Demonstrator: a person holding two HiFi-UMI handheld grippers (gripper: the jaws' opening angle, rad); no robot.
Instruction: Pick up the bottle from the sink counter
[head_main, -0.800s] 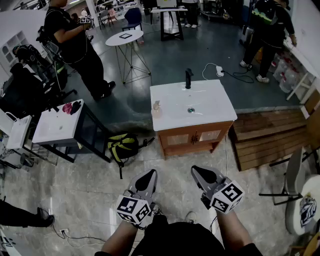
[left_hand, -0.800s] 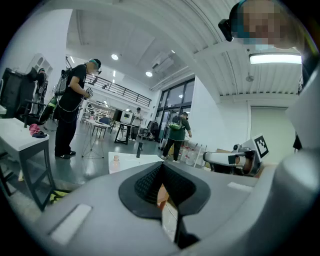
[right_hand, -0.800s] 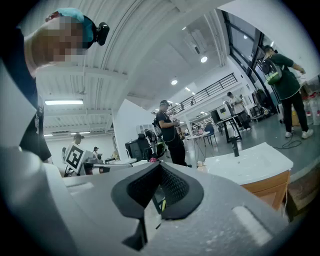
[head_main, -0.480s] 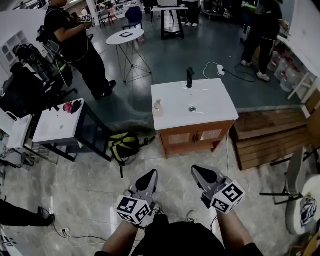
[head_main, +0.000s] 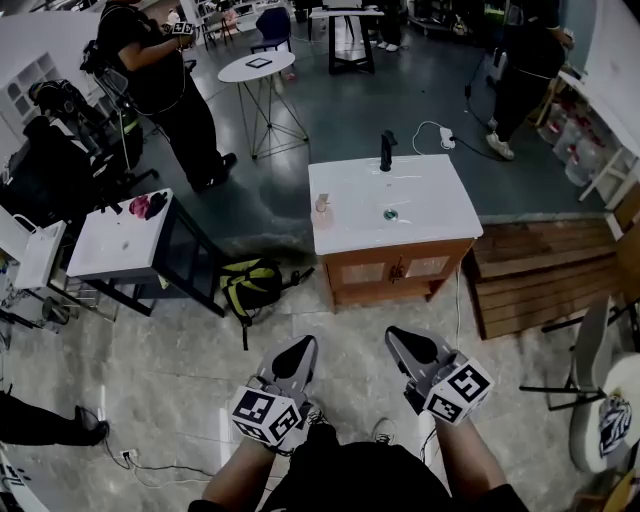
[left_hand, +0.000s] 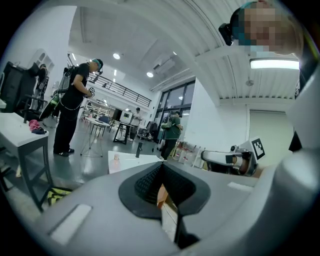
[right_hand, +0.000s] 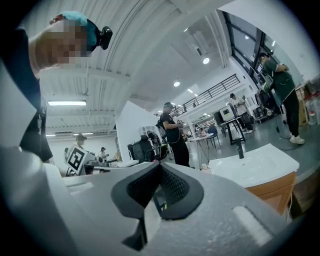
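A small pale bottle (head_main: 322, 210) stands upright at the left edge of the white sink counter (head_main: 425, 220), which tops a wooden cabinet a few steps ahead. A black faucet (head_main: 386, 150) rises at the counter's far side. My left gripper (head_main: 299, 352) and right gripper (head_main: 401, 342) hover side by side over the floor, well short of the cabinet, both shut and empty. The left gripper view shows the left gripper's (left_hand: 161, 168) jaws meeting, with the bottle (left_hand: 116, 158) far off. In the right gripper view the right gripper (right_hand: 160, 168) is shut too, the bottle (right_hand: 203, 166) distant.
A yellow-green backpack (head_main: 250, 285) lies on the floor left of the cabinet, beside a white side table (head_main: 105, 255). Wooden pallets (head_main: 540, 270) lie to the right. A person (head_main: 165, 85) stands at back left, another (head_main: 520, 70) at back right, near a round table (head_main: 255, 68).
The head view has shifted a little, so the sink cabinet sits slightly further right. Both grippers stay shut and side by side, low in the view.
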